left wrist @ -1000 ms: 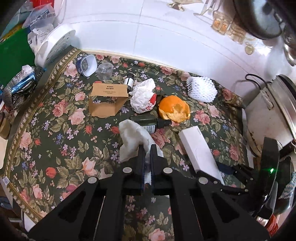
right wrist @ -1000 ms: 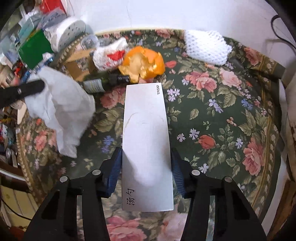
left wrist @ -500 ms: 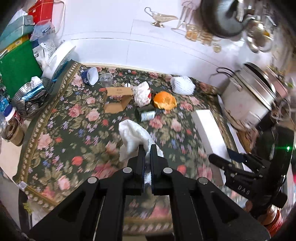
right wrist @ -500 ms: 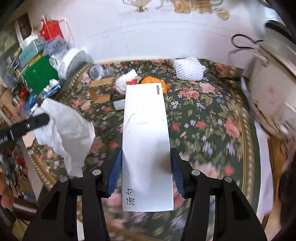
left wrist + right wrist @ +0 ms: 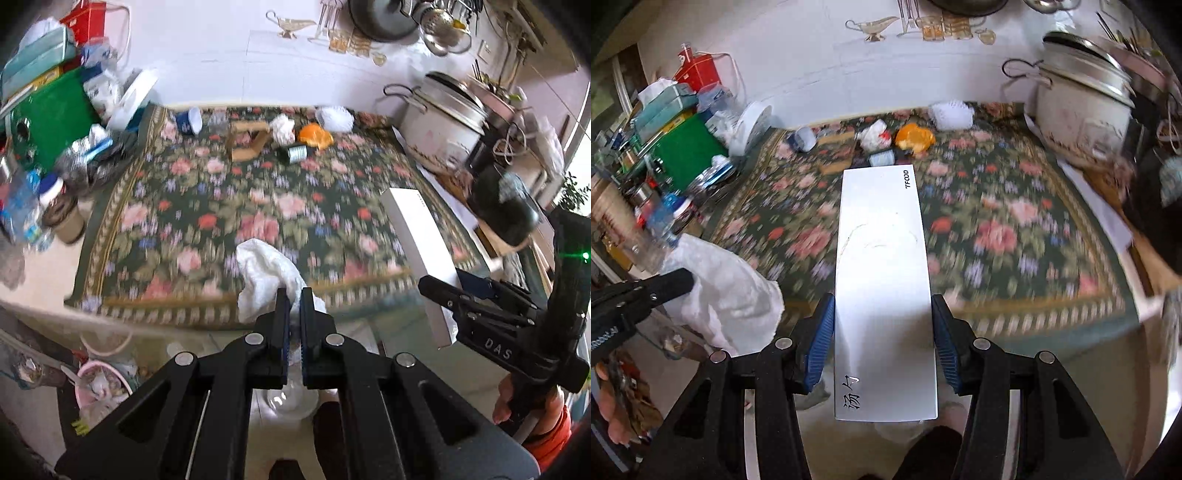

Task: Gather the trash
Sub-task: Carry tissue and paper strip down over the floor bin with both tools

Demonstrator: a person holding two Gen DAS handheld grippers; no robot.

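My left gripper [image 5: 291,295] is shut on a crumpled white tissue [image 5: 264,275] and holds it in the air past the front edge of the floral table [image 5: 221,206]. My right gripper [image 5: 882,325] is shut on a long white box [image 5: 882,280], also held off the table; the box shows in the left wrist view [image 5: 417,251]. Far back on the table lie an orange peel [image 5: 314,134], a crumpled white-and-red wrapper [image 5: 282,127], a white foam net [image 5: 334,116], a small dark bottle [image 5: 293,153] and a brown cardboard box [image 5: 247,140].
A white rice cooker [image 5: 439,118] stands at the table's right end. Jars, bottles and a green box [image 5: 51,114] crowd the left side. A pink bin [image 5: 101,387] with rubbish and a white bowl [image 5: 291,400] sit on the floor below.
Both grippers have pulled back and up from the table with the tissue and the white box still held. The table's front edge and the floor now show.
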